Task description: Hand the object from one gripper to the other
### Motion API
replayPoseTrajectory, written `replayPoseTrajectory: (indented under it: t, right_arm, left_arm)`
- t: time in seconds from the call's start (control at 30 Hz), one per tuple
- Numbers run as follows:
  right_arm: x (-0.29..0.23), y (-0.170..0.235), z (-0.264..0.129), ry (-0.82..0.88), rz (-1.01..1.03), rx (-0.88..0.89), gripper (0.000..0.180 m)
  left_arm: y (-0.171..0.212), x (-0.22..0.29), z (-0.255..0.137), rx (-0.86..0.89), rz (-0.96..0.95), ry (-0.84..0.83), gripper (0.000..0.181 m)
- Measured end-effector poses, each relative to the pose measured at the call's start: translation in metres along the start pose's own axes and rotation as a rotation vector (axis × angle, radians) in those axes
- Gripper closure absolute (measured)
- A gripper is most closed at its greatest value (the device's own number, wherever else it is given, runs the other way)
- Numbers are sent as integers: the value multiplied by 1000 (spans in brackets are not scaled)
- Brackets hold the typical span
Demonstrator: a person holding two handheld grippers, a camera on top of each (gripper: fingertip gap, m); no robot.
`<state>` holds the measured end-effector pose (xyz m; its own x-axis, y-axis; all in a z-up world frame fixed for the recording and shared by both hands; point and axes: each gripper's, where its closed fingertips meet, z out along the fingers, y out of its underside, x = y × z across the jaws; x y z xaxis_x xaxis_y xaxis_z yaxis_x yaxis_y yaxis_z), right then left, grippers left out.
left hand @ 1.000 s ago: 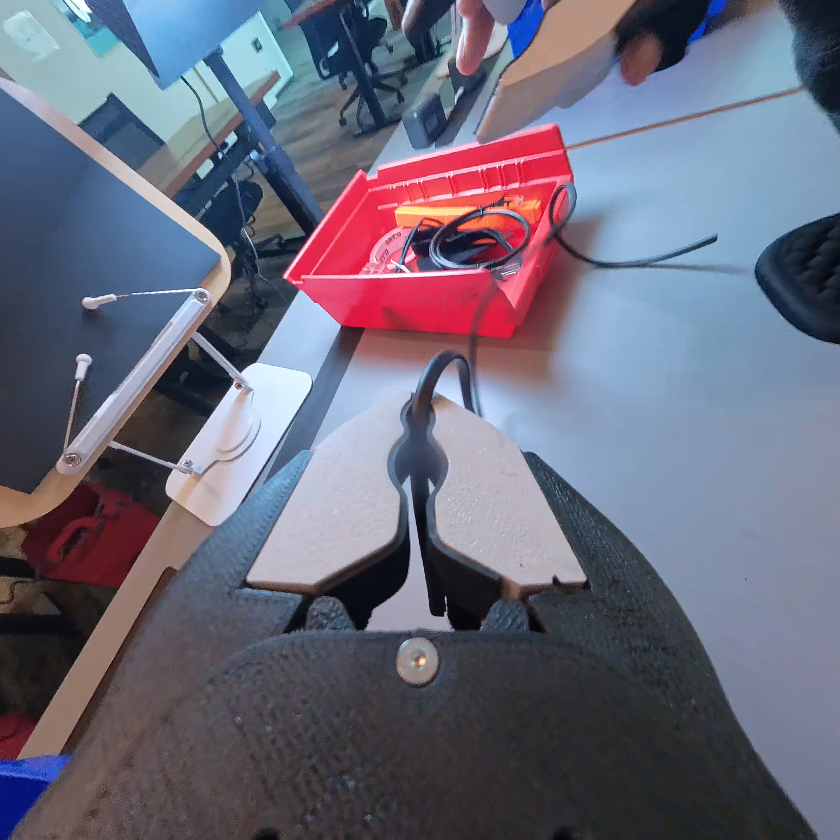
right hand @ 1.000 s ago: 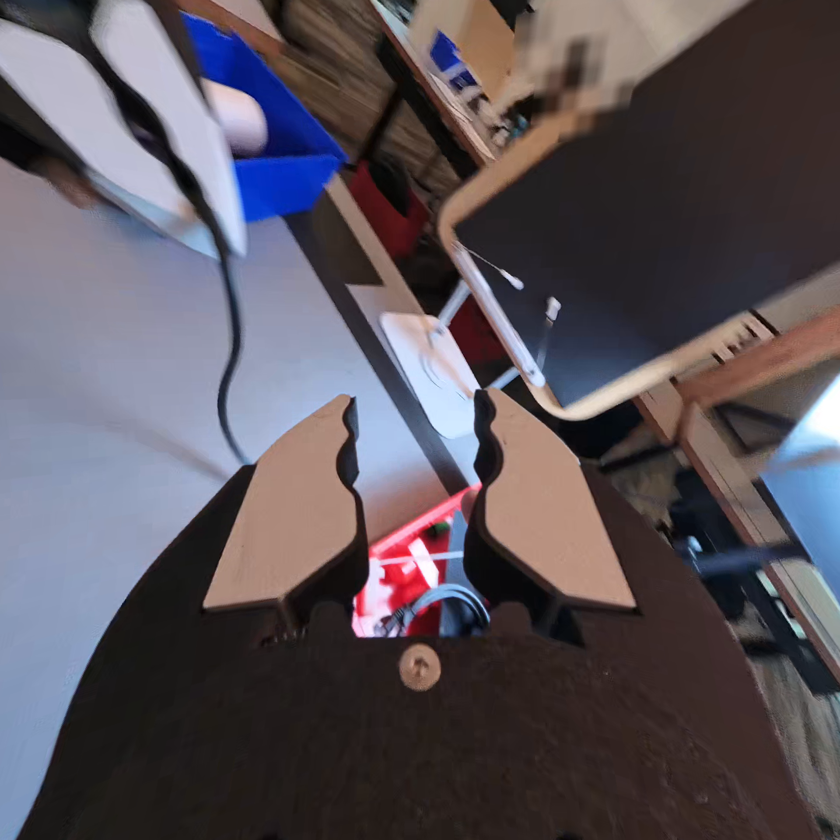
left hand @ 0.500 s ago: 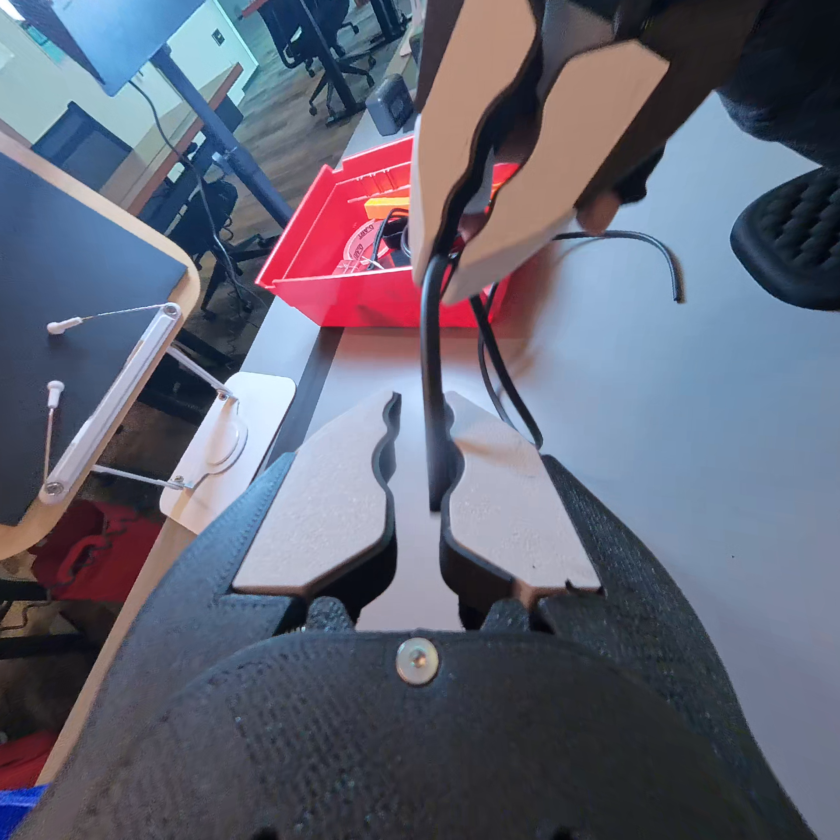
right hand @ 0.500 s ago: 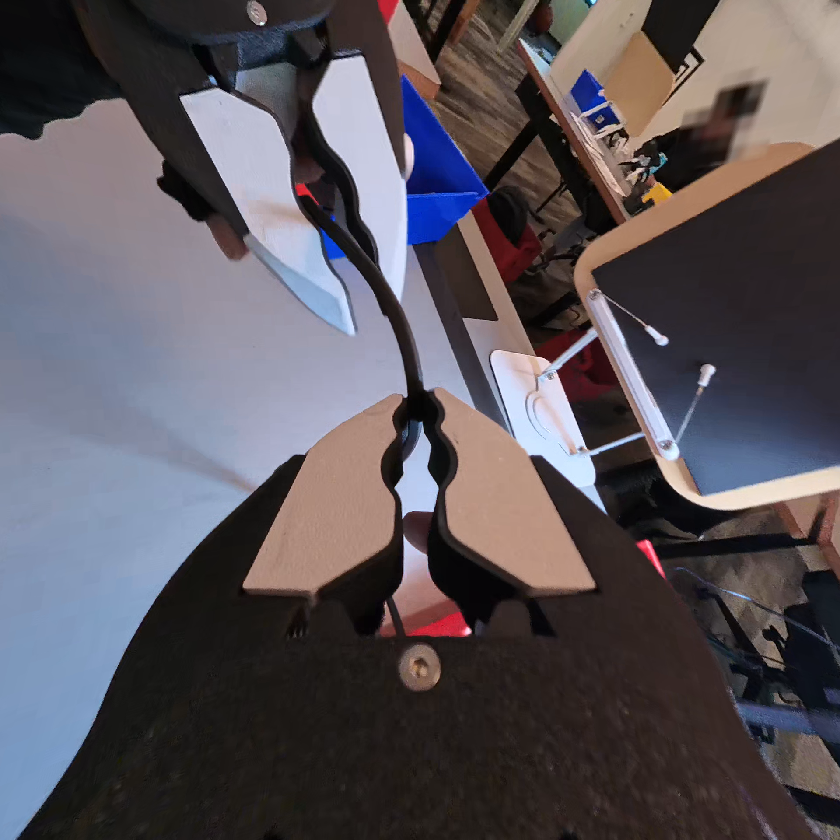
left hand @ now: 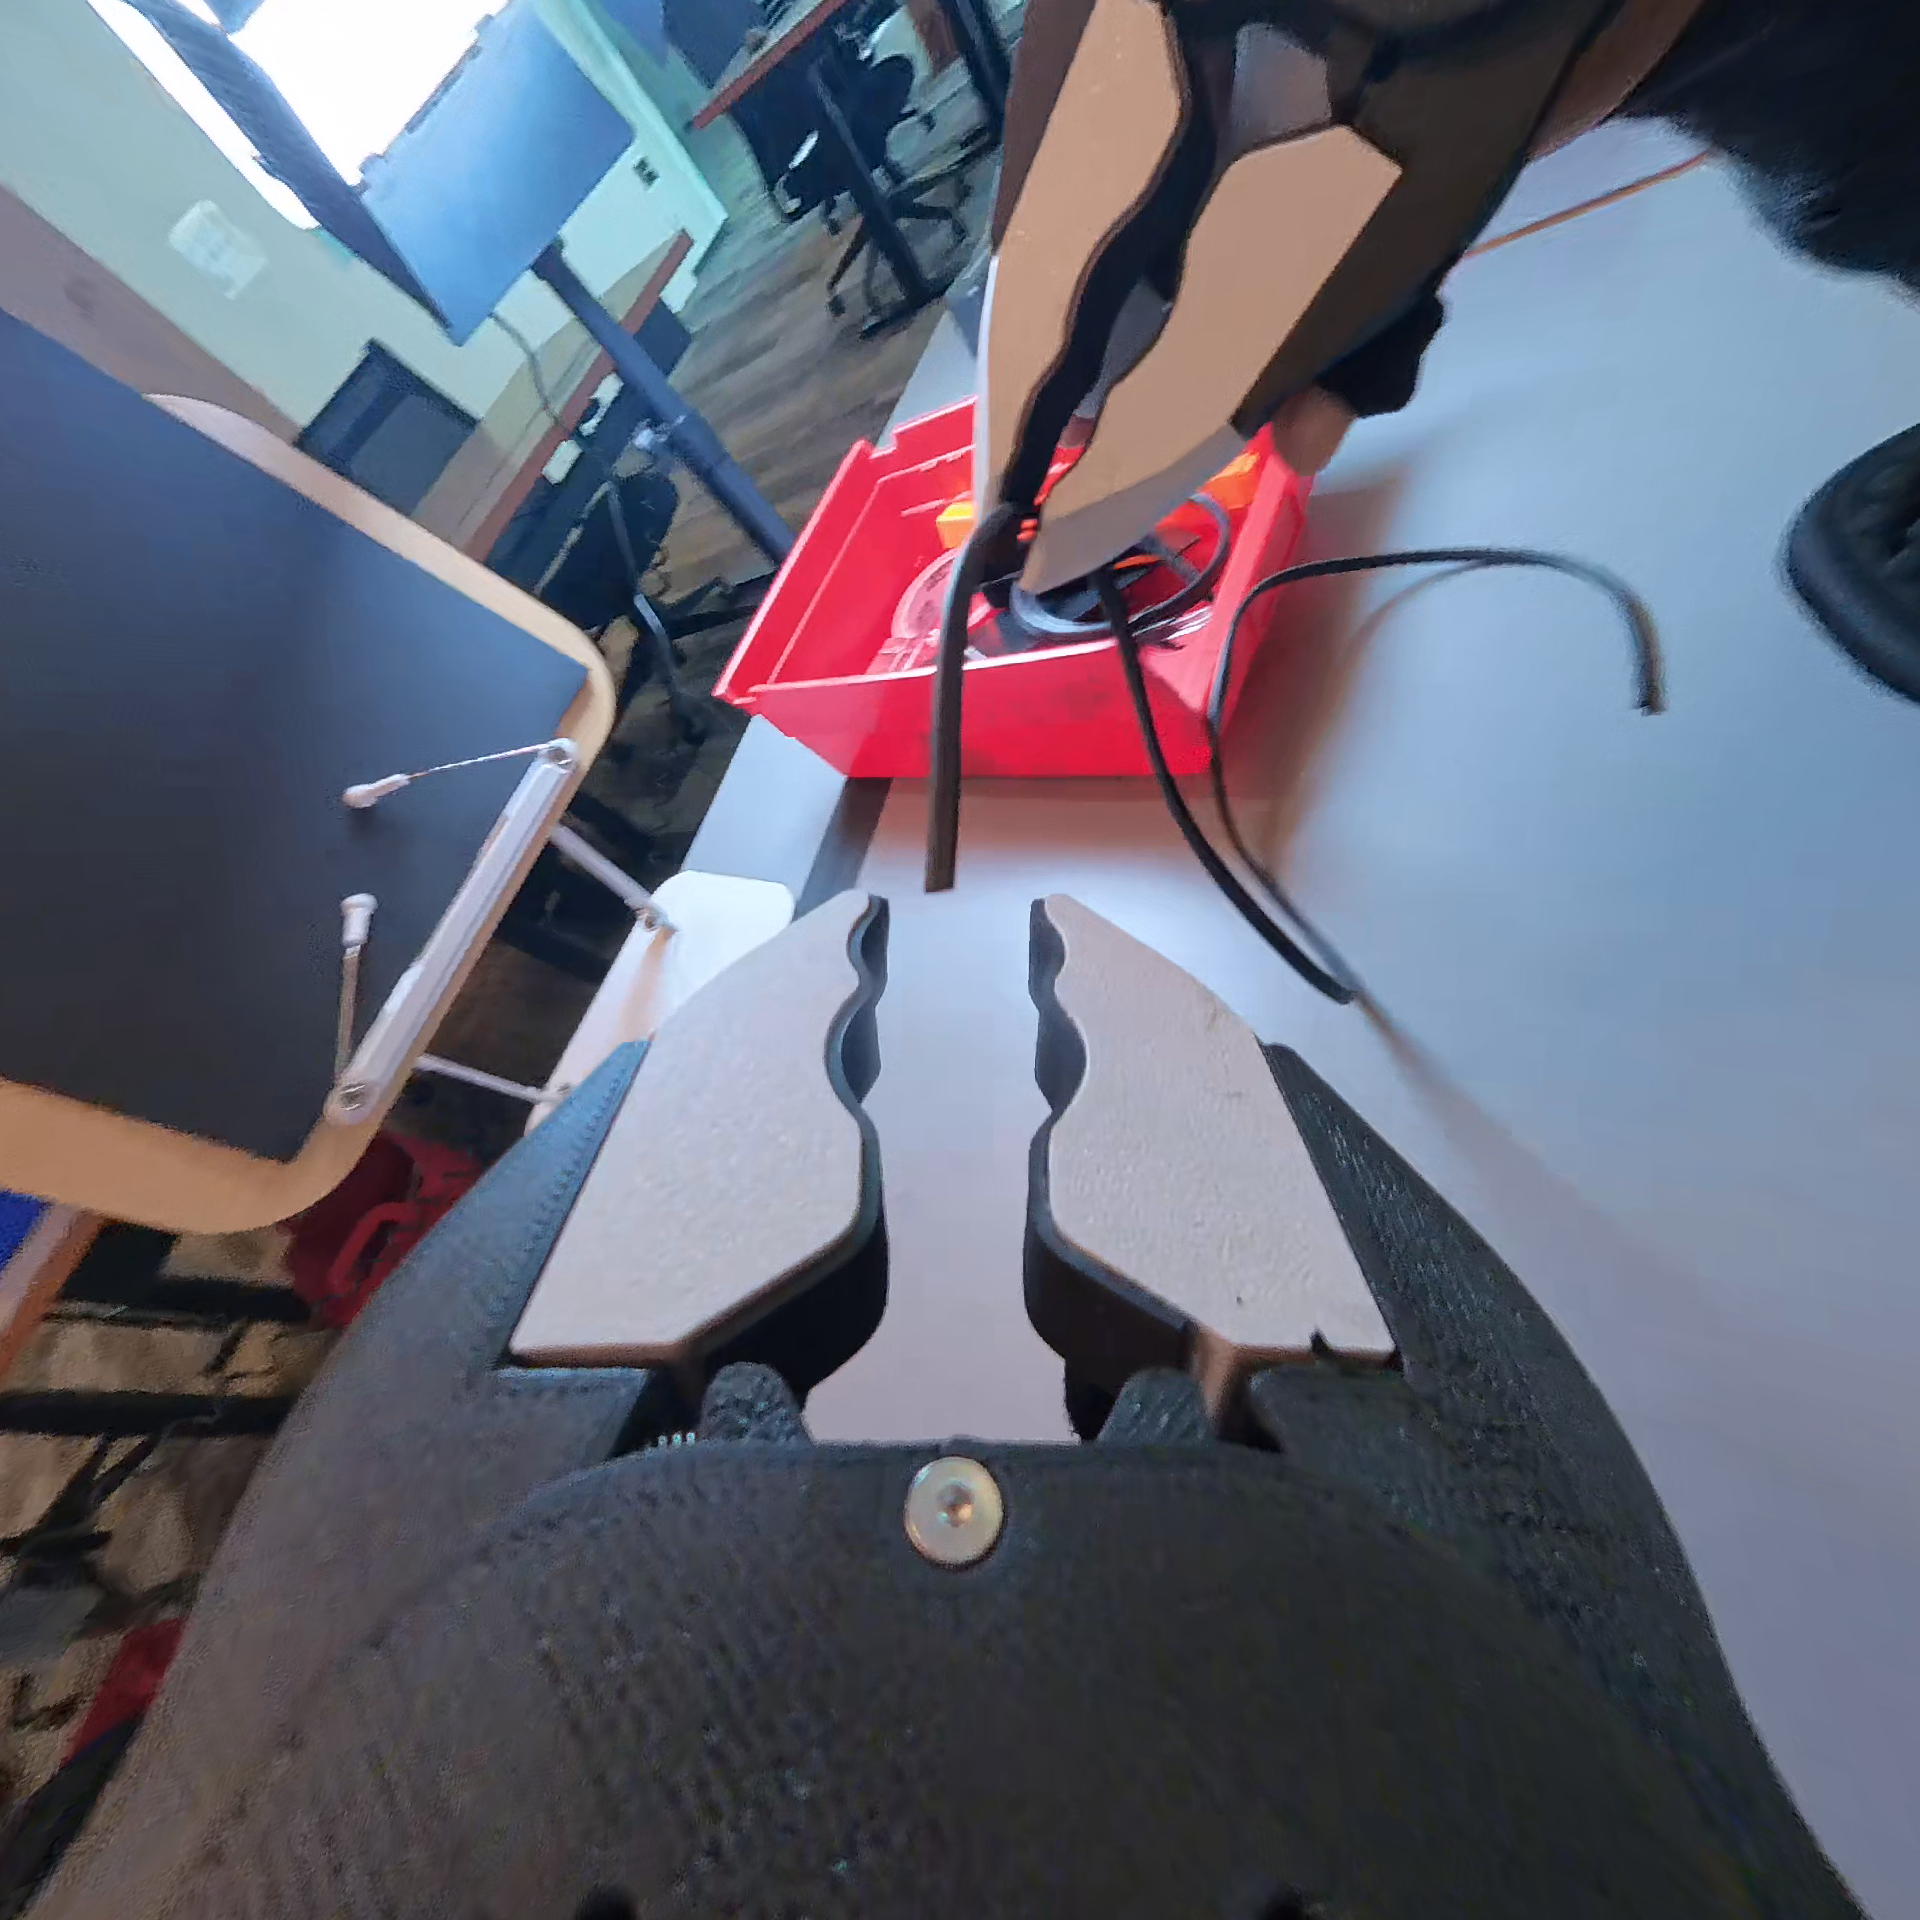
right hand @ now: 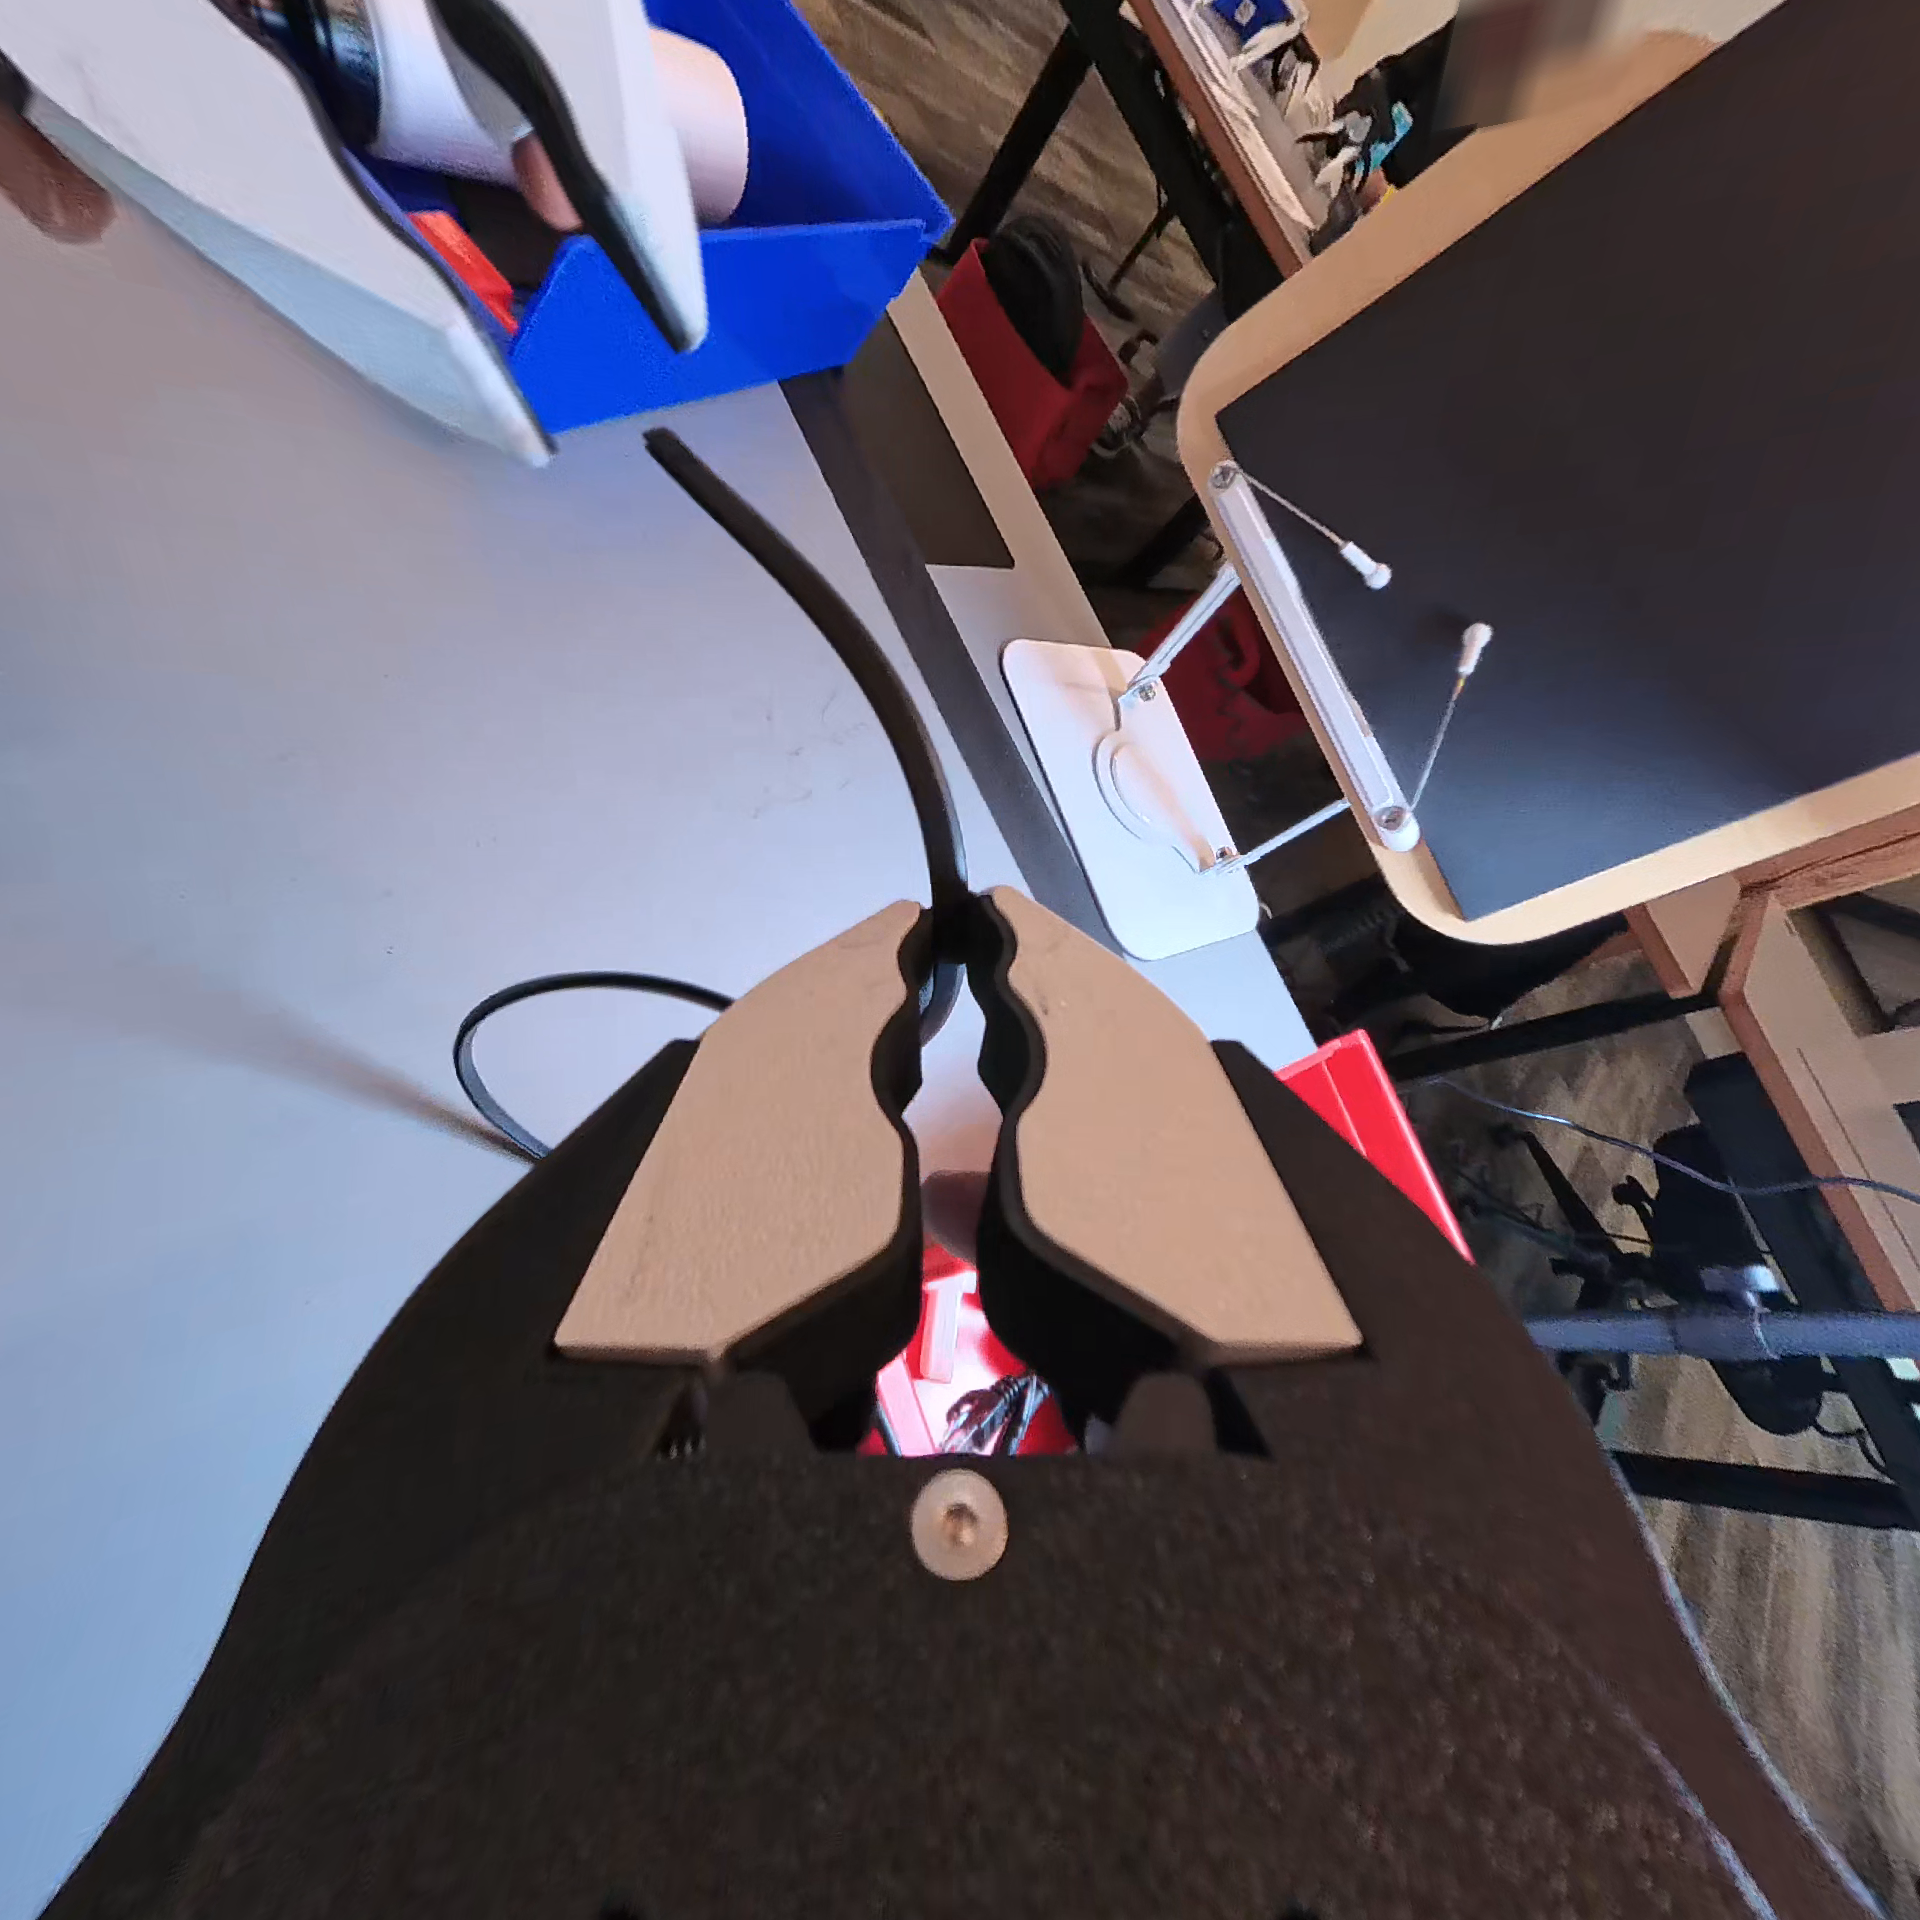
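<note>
Right wrist view: your right tool (right hand: 951,925) pinches black cable (right hand: 831,644) at fingertips, free end pointing far-left toward left tool (left hand: 956,914), jaws apart, empty, just short of the cable end above counter (left hand: 1558,935).

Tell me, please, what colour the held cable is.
Black cable, clearest in the right wrist view.

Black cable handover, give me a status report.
Left tongs open, empty. Right tongs shut on black cable, free end in the air. Nothing between them; red bin behind.
</note>
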<state>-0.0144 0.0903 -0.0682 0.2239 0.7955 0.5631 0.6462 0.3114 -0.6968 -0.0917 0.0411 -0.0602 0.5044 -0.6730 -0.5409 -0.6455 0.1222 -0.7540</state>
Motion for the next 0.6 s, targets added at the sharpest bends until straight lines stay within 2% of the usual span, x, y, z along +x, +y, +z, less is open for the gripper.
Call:
replayPoseTrajectory:
  t: [0.03, 0.33, 0.47, 0.57, 0.6]
  right_arm:
    - [-2, 1, 2, -3, 0, -11, 174]
    - [-12, 4, 9, -30, 35, -68, 174]
    - [-13, 7, 10, -36, 38, -90, 174]
    - [-11, 3, 11, -27, 45, -57, 173]
    - [-10, -2, 10, -21, 46, -27, 167]
  left_arm:
    - [3, -2, 2, -26, 24, -28, 155]
    - [24, 0, 23, -128, 78, -72, 163]
    - [22, 0, 23, -108, 71, -70, 176]
    - [20, 1, 21, -92, 46, -43, 176]
    - [20, 2, 20, -85, 33, -26, 176]
